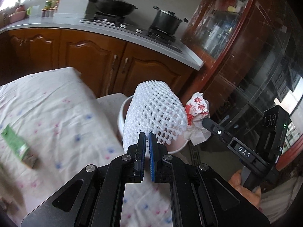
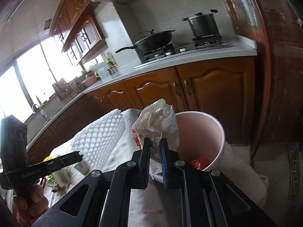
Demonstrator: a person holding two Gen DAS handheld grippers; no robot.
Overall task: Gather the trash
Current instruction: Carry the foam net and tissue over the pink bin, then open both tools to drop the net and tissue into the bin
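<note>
Left gripper [image 1: 147,135] clamped on foam fruit net [image 1: 154,111]; right gripper [image 2: 155,141] clamped on crumpled wrapper [image 2: 159,121]. Both near pink bin [image 2: 200,132], unreleased. Green carton [image 1: 18,145] remains, frame left.

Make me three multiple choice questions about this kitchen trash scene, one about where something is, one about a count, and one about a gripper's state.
1. Where is the green carton?
A. on the floral tablecloth
B. inside the bin
C. on the stove

2. How many cooking vessels sit on the gas stove?
A. one
B. two
C. four

3. What is the right gripper doing?
A. standing open and empty
B. shut on the crumpled wrapper
C. shut on the foam net

Answers:
1 A, the carton lies on the tablecloth, away from the pink trash bin.
2 B, a wok and a lidded pot are on the burners.
3 B, its jaws pinch the crumpled wrapper, while the left gripper holds the white foam net.
</note>
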